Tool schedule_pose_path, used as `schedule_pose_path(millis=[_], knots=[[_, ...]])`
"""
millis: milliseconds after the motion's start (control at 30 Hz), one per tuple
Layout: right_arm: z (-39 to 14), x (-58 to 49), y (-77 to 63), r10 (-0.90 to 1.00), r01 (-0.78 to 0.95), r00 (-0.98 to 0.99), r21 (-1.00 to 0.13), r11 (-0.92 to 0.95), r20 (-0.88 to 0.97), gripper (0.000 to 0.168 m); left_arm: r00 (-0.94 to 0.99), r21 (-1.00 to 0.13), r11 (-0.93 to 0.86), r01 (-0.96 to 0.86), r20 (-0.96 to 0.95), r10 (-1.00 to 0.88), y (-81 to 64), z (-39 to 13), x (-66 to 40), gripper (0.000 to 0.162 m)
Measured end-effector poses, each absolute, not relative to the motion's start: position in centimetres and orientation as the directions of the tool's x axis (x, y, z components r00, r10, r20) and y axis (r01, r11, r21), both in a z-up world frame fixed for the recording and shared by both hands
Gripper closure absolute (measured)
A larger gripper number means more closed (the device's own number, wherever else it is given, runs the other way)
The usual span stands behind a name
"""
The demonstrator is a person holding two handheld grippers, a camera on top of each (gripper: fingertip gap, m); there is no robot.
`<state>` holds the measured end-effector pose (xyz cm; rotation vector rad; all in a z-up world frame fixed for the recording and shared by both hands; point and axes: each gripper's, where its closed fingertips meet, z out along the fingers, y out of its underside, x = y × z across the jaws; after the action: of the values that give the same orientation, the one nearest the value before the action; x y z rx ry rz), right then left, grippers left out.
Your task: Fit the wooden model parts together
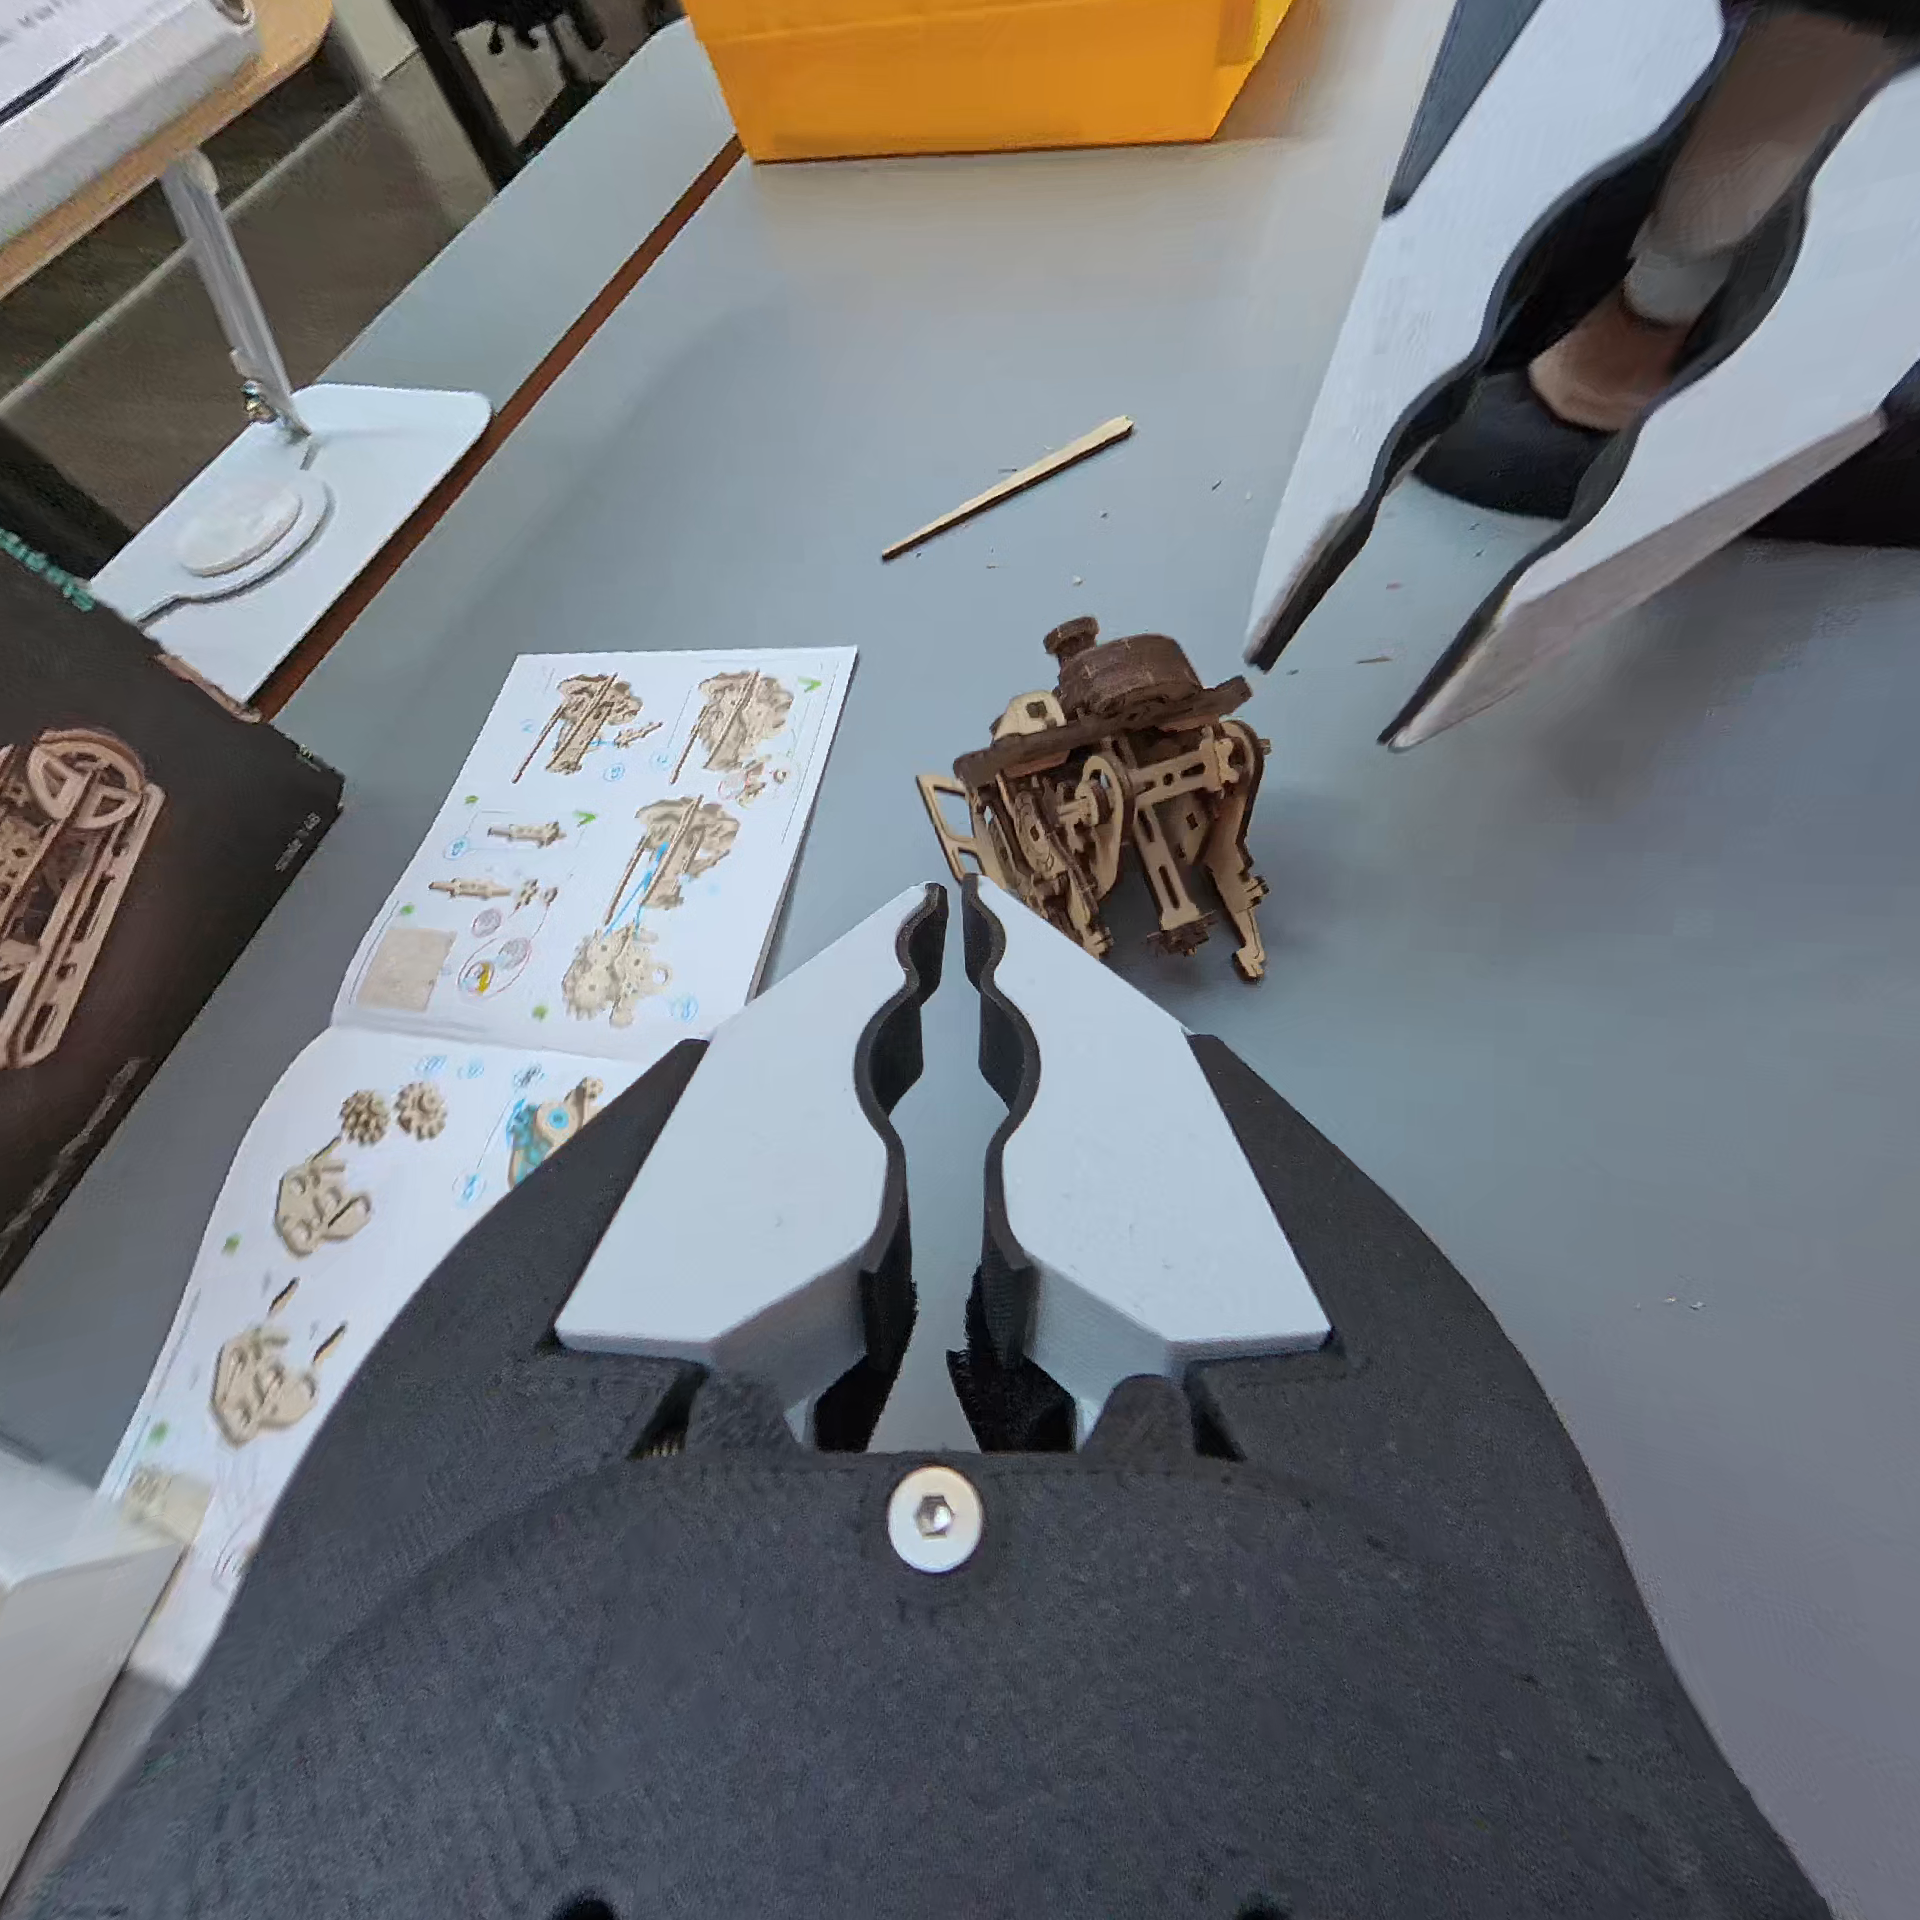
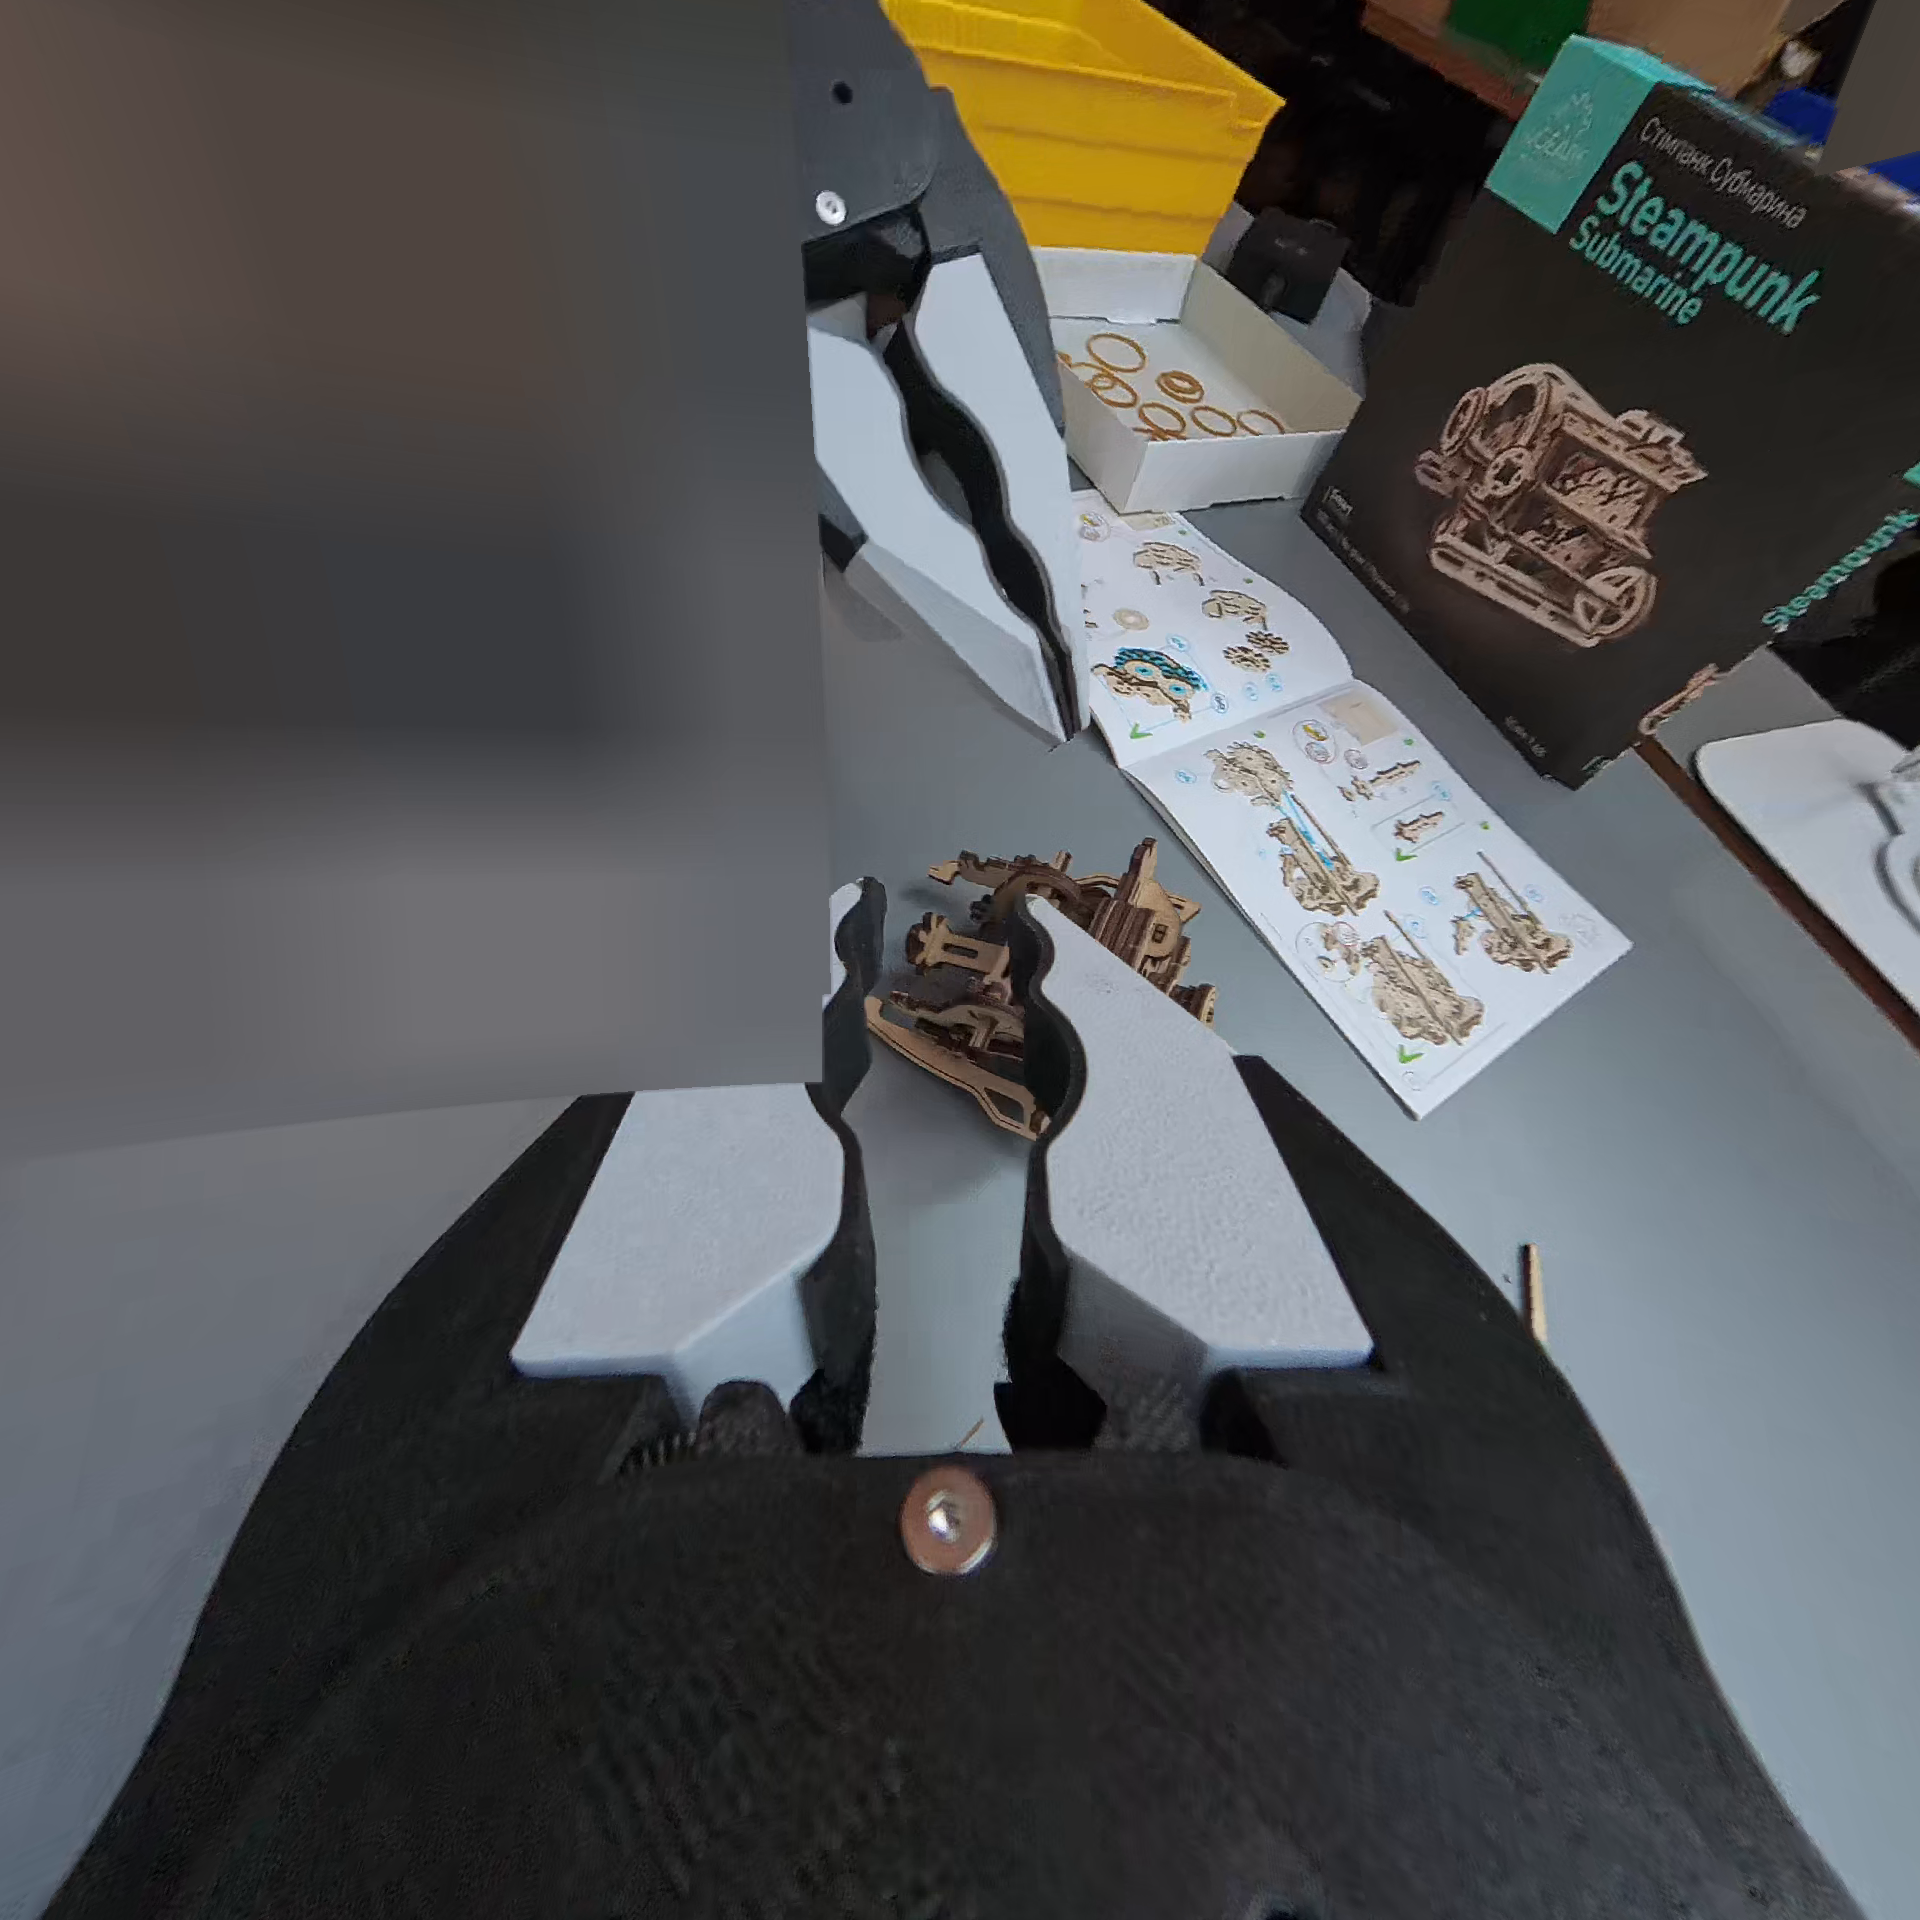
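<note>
Half-built wooden model sits alone on the grey table, roughly mid-table, clear of every edge, free of both tools. Key relation: it lies ahead and a little to the right of the left gripper, and straight ahead of the right gripper, whose tips frame it in the right wrist view, so the right one looks nearer and better lined up for a grab. Left gripper's jaws are almost closed, a thin slit at the tips, nothing held. Right gripper's jaws stand apart with a clear gap, also empty; whether its tips already touch the model I can't tell, since a blur patch hides part of the left finger. Model is laser-cut plywood, pale tan with dark brown pieces on top, openwork struts, small gears and leg-like ends, lumpy with no obvious long axis; thin parts look fragile, so a grip on the solid body seems safest. A slim wooden stick lies loose beyond the model toward the far edge, pointing diagonally. Open instruction booklet lies flat to the model's left, dark kit box past it, shallow white tray with wooden rings and a yellow bin at the far edge. Gripper fingers are pale grey with wavy black rubbery pads.
</note>
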<state>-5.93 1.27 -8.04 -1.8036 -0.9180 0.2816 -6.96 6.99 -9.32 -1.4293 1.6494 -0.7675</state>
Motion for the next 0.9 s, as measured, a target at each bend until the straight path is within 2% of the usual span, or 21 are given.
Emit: schedule_pose_path(millis=[100, 167, 300, 400, 533, 600, 767, 900], knots=[[-8.6, -5.9, 2.1, 0.624, 0.6, 0.657, -0.794, -0.094, 0.423, 0.149, -0.198, -0.908, 0.056, -0.415, 0.03, -0.98, 6.3, -8.1, -5.9, 0.162], [-9.3, -5.8, 2.6, 0.596, 0.657, 0.639, -0.748, -0.094, 0.486, 0.152, -0.277, -0.903, 0.015, -0.429, 0.115, -0.954, 6.0, -8.1, -5.6, 0.162], [-10.5, -5.0, 3.5, 0.556, 0.713, 0.629, -0.688, -0.134, 0.543, 0.156, -0.316, -0.877, 0.052, -0.478, 0.116, -0.941, 6.2, -9.4, -5.3, 0.159], [-10.7, -3.5, 4.0, 0.511, 0.814, 0.537, -0.572, -0.104, 0.671, 0.159, -0.356, -0.876, 0.057, -0.479, 0.135, -0.925, 5.4, -10.0, -4.9, 0.156], [-11.2, -1.4, 4.4, 0.494, 0.88, 0.446, -0.467, -0.089, 0.746, 0.159, -0.336, -0.9, -0.02, -0.436, 0.184, -0.924, 5.4, -9.8, -4.1, 0.158], [-11.5, -2.0, 4.1, 0.532, 0.885, 0.403, -0.466, -0.018, 0.745, 0.151, -0.323, -0.896, -0.069, -0.439, 0.229, -0.918, 5.4, -9.9, -3.9, 0.159], [-11.4, -2.0, 4.7, 0.515, 0.896, 0.383, -0.445, -0.004, 0.767, 0.153, -0.302, -0.888, -0.112, -0.446, 0.267, -0.915, 5.2, -10.1, -3.4, 0.161], [-11.1, -2.3, 4.9, 0.504, 0.886, 0.397, -0.464, 0.009, 0.767, 0.162, -0.298, -0.881, -0.149, -0.45, 0.305, -0.904, 4.8, -10.2, -3.2, 0.162]])
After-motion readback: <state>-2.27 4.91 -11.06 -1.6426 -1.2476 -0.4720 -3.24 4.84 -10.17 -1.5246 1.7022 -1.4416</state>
